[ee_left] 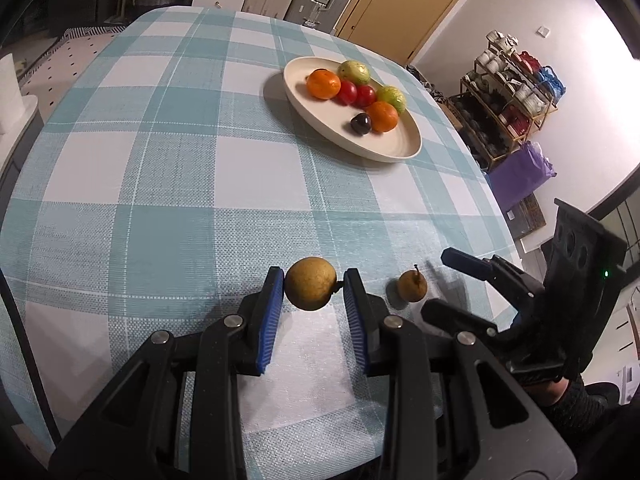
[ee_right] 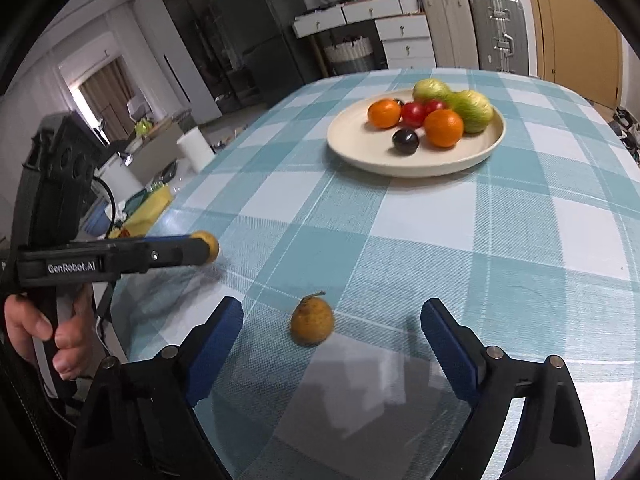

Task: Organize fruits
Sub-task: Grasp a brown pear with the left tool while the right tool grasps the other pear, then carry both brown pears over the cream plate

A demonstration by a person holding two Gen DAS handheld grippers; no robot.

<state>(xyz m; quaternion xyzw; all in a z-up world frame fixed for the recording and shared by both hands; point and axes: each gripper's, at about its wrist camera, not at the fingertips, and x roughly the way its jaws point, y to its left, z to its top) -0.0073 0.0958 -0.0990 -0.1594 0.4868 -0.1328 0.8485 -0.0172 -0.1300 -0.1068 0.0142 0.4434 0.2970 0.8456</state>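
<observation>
My left gripper (ee_left: 312,286) is shut on a round brown pear (ee_left: 310,289), held just above the checked tablecloth; the right wrist view shows this gripper (ee_right: 198,247) from the side with the pear (ee_right: 210,246) at its tip. A smaller brown pear with a stem (ee_right: 312,320) (ee_left: 412,286) lies on the cloth. My right gripper (ee_right: 330,312) (ee_left: 446,284) is open, its blue pads either side of the small pear without touching it. Farther back a cream plate (ee_right: 400,168) (ee_left: 384,152) holds two oranges, red tomatoes, two green fruits and a dark plum.
The table's right edge (ee_left: 500,216) drops off near the right gripper. Beyond it stand a shelf of cups (ee_left: 508,92) and a purple bag (ee_left: 520,176). A white paper roll (ee_right: 196,148) sits off the table's left side. Suitcases and drawers line the far wall.
</observation>
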